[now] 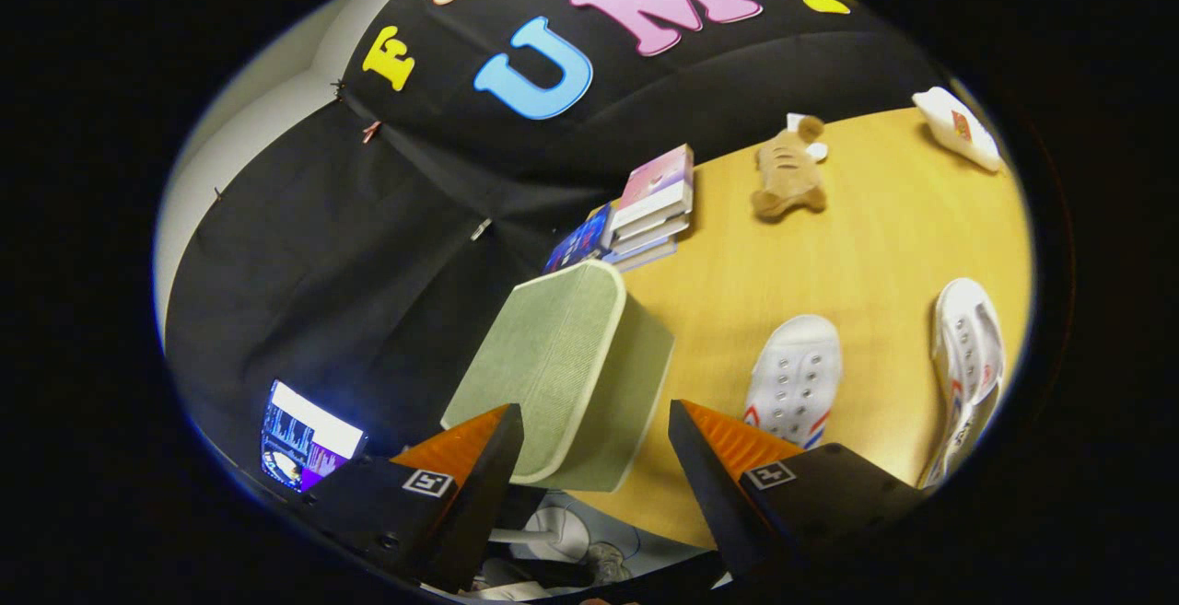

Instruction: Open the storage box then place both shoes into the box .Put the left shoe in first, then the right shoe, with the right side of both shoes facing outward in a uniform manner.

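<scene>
A pale green storage box (562,370) with a textured lid stands on the wooden table (866,246), just ahead of my fingers and partly between them. Its lid looks closed. My gripper (597,423) is open, with nothing held; the box's near edge sits in the gap without either finger pressing on it. Two white shoes with red and blue stripes lie on the table to the right of the box: one (795,379) close beside my right finger, the other (964,370) farther right near the table's edge.
A stack of books (645,209) stands beyond the box by the black cloth wall. A brown plush toy (786,177) and a white bottle (958,129) lie farther back. A lit screen (309,439) glows at the left, below the table. Cables lie on the floor under my fingers.
</scene>
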